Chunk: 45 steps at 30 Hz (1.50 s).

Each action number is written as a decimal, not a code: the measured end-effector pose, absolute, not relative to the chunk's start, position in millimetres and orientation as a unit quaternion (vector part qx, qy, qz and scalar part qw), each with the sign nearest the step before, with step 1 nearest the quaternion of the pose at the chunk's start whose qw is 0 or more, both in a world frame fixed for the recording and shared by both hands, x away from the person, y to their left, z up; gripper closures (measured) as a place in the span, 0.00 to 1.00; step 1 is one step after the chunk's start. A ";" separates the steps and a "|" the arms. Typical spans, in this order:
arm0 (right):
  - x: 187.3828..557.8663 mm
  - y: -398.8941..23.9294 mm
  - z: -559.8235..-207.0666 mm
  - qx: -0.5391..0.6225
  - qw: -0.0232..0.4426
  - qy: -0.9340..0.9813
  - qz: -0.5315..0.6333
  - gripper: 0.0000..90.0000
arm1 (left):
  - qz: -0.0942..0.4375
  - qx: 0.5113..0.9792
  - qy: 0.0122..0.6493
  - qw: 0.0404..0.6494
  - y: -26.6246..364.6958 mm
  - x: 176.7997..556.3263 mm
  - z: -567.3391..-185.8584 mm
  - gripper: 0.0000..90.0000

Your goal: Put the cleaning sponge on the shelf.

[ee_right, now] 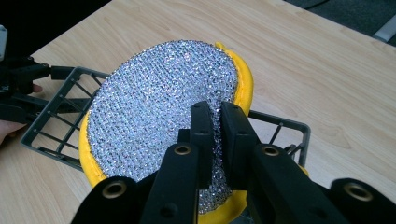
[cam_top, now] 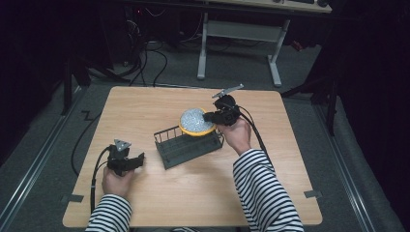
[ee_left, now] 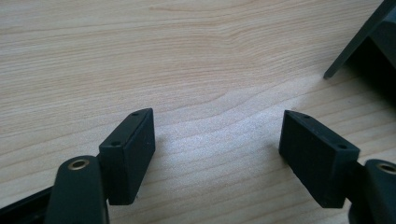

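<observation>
1. At the left of the high view, the left gripper (cam_top: 140, 158) was held low over the pale wooden surface (cam_top: 145, 104) by a hand (cam_top: 116, 182) in a black-and-white striped sleeve (cam_top: 109, 213), with a black cable (cam_top: 96, 166) trailing from it.
2. In the left gripper view, the left gripper (ee_left: 217, 140) was seen with its jaws spread wide apart and nothing between them; only bare wood grain lay beneath, and a dark corner of the rack (ee_left: 362, 37) was visible at the upper right.
3. Near the middle of the surface, a dark grey wire rack (cam_top: 187, 145) of rectangular shape was seen lying at a slant, just to the right of the left gripper and apart from it.
4. Over the rack's far right end, a round yellow sponge pad faced with silver sparkling mesh (cam_top: 196, 121) was held tilted; whether it touched the rack's rim could not be told.
5. At the right, the right gripper (cam_top: 207, 117) was held by the other hand (cam_top: 238, 133), with a grey three-cornered plate (cam_top: 228, 90) on top.
6. In the right gripper view, the right gripper (ee_right: 215, 116) was seen closed almost completely, its jaws pinching the edge of the pad (ee_right: 154, 107) through the mesh, with the rack (ee_right: 56, 112) lying below and behind.
</observation>
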State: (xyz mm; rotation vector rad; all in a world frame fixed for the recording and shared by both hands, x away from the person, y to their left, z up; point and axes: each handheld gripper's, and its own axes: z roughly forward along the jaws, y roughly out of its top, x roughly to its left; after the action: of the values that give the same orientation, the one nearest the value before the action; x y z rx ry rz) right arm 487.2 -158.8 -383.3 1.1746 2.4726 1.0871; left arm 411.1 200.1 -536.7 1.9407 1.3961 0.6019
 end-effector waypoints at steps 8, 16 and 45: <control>492.9 -153.1 -400.6 0.403 0.083 0.842 0.348 0.94 | 0.230 0.743 0.534 0.332 200.1 411.1 -536.7 0.30; 493.9 -151.8 -408.5 0.403 0.096 0.848 0.331 0.94 | 0.230 0.743 0.534 0.332 200.1 411.1 -536.7 0.30; 485.7 -140.0 -427.2 0.383 0.148 0.863 0.294 0.97 | 0.230 0.743 0.534 0.332 200.0 411.1 -536.7 0.30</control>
State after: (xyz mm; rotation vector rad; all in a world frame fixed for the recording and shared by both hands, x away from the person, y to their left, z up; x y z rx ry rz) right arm 485.7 -140.0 -427.2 1.1016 2.4827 0.8462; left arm 411.1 200.0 -536.7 1.9417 1.3946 0.6018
